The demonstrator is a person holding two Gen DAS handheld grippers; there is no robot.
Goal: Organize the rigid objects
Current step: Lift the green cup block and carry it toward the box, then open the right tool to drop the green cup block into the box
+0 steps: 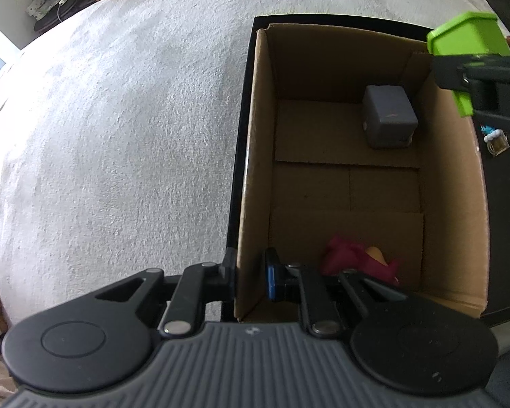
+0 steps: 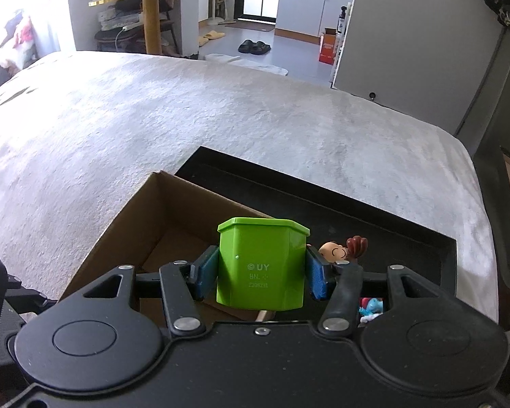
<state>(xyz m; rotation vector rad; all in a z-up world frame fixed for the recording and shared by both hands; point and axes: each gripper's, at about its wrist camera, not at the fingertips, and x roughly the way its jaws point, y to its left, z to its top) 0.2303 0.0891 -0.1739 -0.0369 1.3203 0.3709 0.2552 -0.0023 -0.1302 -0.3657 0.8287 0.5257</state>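
Right gripper [image 2: 261, 273]: fingers partly closed, both blue pads [image 2: 207, 272] pressed flat on opposite sides of a green plastic block [image 2: 261, 265]. The block is held upright and clear of any surface, above the right wall of the cardboard box [image 2: 119, 217]. Its facing side carries moulded lettering, "© UY", "BN." and a number too small to read with certainty. The top edge has a flared, faceted rim.

Left gripper [image 1: 251, 277]: fingers set narrowly apart and straddling the near left wall of the cardboard box [image 1: 255, 142], one outside, the blue-padded one inside. The outer finger lies against the cardboard; a gap shows between the inner pad and the wall, so no firm clamp.

The box sits in a black tray [image 1: 238, 156] on a pale textured bedcover [image 1: 119, 119], toward its right edge.

Left wrist view only: box interior. A grey cuboid [image 1: 389, 115] stands in the far right corner of the floor; a magenta toy [image 1: 350, 258] with an orange part lies at the near edge, partly behind the gripper linkage. The green block [image 1: 465, 39] appears at upper right, over the box's far right corner.

Right wrist view only: a small figurine head [image 2: 336, 250] with brown hair just right of the block, a blue toy [image 2: 372, 307] in the tray below it, and the room beyond.
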